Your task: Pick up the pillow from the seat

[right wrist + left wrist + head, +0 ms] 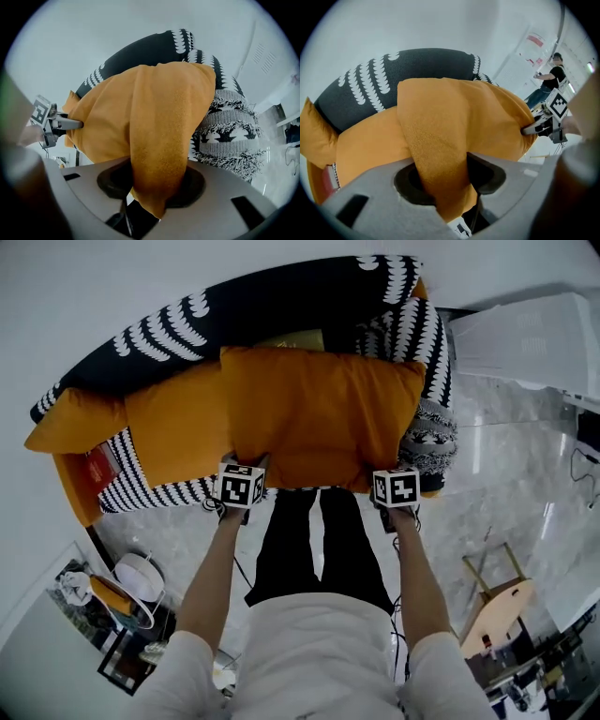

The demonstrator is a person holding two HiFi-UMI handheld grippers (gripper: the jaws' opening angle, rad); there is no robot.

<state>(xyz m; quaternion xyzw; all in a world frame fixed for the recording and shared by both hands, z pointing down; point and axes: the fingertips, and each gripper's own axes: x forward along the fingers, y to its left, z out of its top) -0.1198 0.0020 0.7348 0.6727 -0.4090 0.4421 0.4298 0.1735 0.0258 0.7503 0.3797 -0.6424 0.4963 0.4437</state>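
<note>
The orange pillow (323,418) sits over the middle of the sofa (73,493), its near edge raised toward the person and its far edge up against the black-and-white back cushion (234,310); I cannot tell whether that far edge has cleared the seat. The left gripper (440,180) has its jaws partly closed on a fold of the cover at the pillow's near left corner, and the right gripper (157,180) pinches a similar fold at the near right corner, fabric bunched between the pads in both gripper views. The main risk, as I judge it, is that each grip holds only soft cover and not the filling, so the pillow's bulk could drag the cloth out of one pinch and swing it down from the other. Its left edge overlaps the second orange cushion (173,432) toward the sofa's left end, which could be dragged along. At the right end, the grey knitted throw (433,442) lies just beside the pillow's corner and its fringe might snag.
</note>
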